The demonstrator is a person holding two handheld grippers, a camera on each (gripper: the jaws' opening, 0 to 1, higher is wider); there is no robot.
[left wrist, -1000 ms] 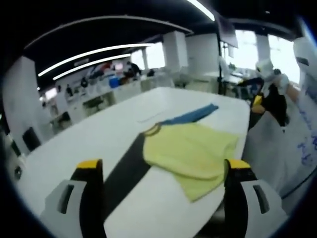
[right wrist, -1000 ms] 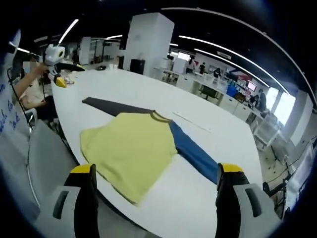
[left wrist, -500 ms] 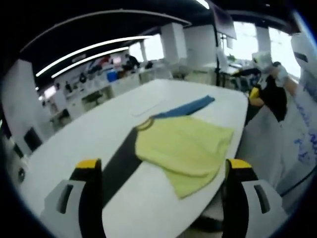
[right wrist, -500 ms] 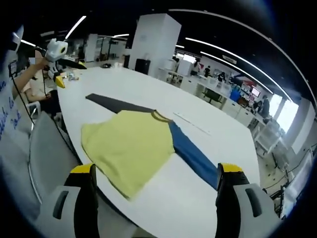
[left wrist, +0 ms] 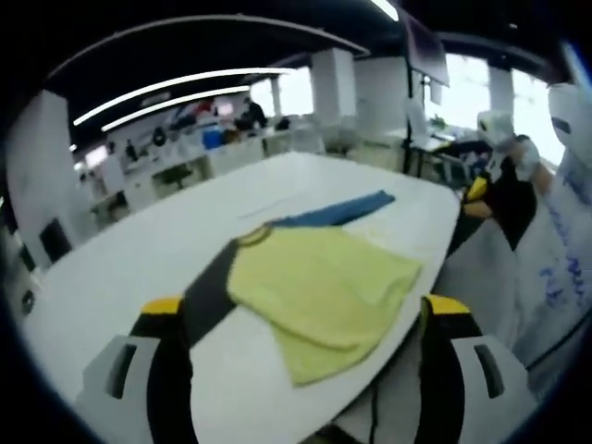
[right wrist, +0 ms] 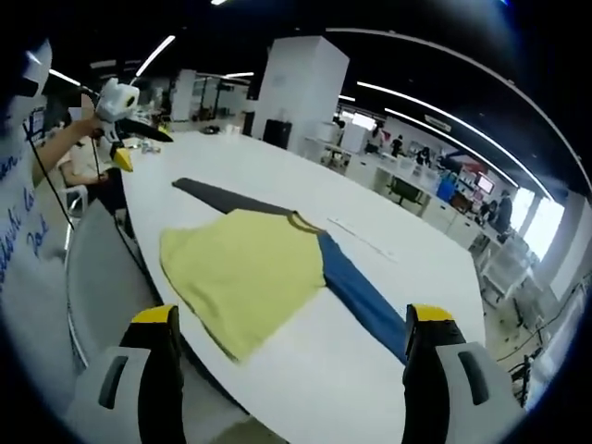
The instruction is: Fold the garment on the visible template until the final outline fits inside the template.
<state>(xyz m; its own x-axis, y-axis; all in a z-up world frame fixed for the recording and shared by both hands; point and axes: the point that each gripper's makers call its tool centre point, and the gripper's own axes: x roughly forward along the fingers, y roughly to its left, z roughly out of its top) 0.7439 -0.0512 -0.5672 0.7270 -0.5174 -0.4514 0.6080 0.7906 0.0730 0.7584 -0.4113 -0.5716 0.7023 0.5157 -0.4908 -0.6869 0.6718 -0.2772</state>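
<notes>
1. The yellow cloth shirt with one dark grey sleeve and one blue sleeve [right wrist: 248, 275] lies spread flat at the centre of the right gripper view, on the large white oval table [right wrist: 277, 176], its hem reaching the table's near edge.
2. The right gripper [right wrist: 289, 356], bottom of frame, stands with jaws wide apart, holding nothing.
3. The left gripper [left wrist: 305, 347] is likewise spread and empty, the shirt [left wrist: 319, 282] mid-frame.
</notes>
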